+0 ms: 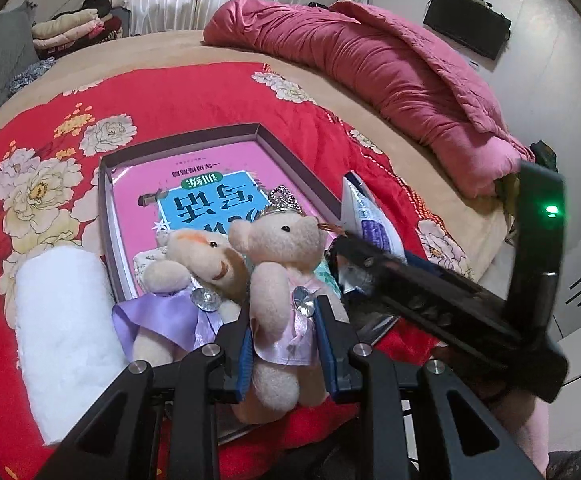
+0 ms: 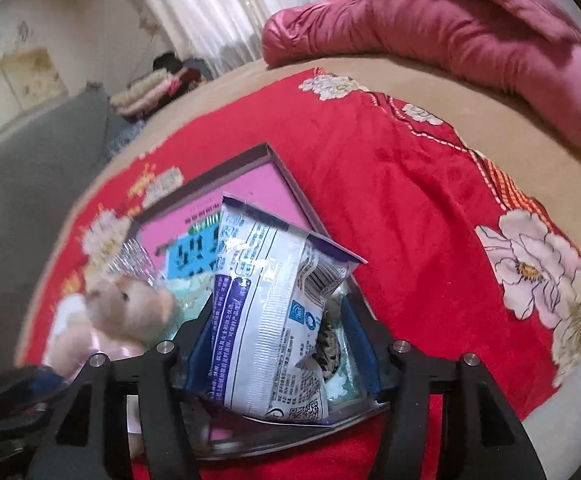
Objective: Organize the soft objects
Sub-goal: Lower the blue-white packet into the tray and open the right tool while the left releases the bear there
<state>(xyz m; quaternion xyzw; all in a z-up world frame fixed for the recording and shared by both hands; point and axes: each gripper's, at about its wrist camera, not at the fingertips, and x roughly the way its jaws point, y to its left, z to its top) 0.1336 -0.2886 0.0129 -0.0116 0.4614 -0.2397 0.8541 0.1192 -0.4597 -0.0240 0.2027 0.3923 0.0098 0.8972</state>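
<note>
Two grips to keep gentle: left gripper (image 1: 284, 340) pinching crowned bear (image 1: 280, 280) at lower centre, right gripper (image 2: 274, 344) pinching packet (image 2: 266, 320) at lower centre, both over box (image 1: 104, 184); lower slowly, release inside, beside second bear (image 1: 194, 272).

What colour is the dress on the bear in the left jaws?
Pale pink, satin-looking dress on the crowned bear; clearest in the left wrist view.

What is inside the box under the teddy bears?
Inside the box lies a pink book with a blue panel of writing. The bear in the purple dress and the crowned bear cover its near end, so whatever lies beneath them is hidden.
</note>
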